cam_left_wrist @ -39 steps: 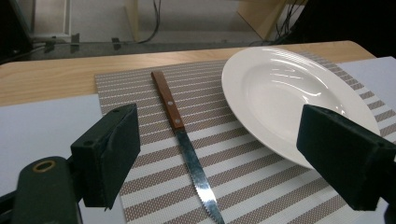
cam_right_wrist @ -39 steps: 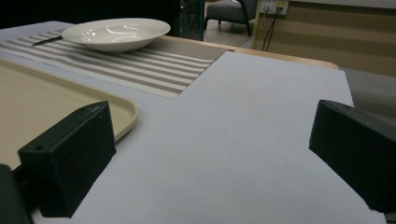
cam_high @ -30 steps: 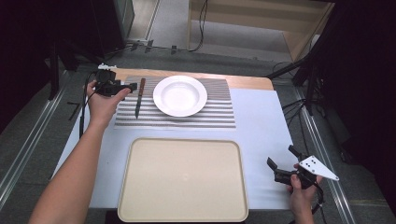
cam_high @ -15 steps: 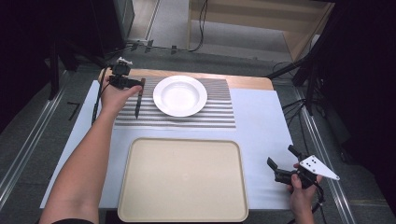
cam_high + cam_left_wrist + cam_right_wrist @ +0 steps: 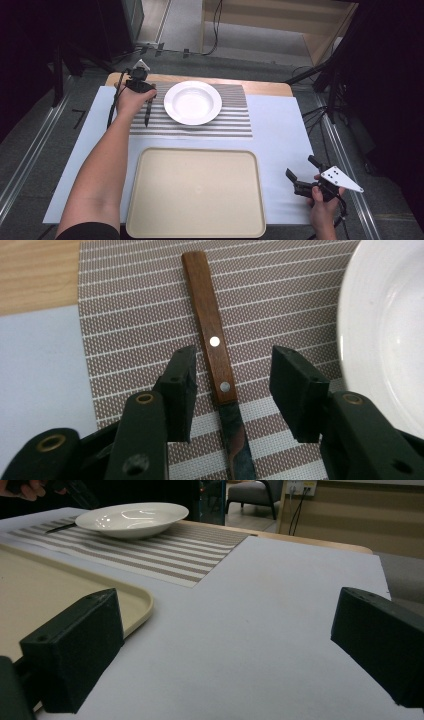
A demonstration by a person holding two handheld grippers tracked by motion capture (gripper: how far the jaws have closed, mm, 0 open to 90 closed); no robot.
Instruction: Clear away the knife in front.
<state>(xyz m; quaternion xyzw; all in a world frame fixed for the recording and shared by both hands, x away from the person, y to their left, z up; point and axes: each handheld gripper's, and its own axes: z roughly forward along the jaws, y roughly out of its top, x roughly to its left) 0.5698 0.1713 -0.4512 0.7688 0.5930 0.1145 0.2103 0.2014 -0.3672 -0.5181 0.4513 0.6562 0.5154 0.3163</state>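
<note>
Surface: white sheet (image 5: 280,135) covering a wooden table (image 5: 265,88), whose bare edge shows along the far side.
Room: dark, with a grey floor, cables, rails at both sides and a pale wooden unit (image 5: 280,25) behind the table.
Left gripper (image 5: 232,385): over the knife, jaws astride its handle with gaps on both sides, not pressing; they have just been closing.
Knife (image 5: 212,350): flat on the striped mat, wooden handle with two rivets, dark blade running back beneath the gripper.
Striped mat (image 5: 235,120): brown and white, at the far side of the sheet.
Bowl (image 5: 193,102): white, on the mat, just right of the knife.
Tray (image 5: 195,195): beige, on the near side.
Right gripper (image 5: 225,645): jaws wide apart over bare sheet, beside the tray's right edge, holding nothing.
</note>
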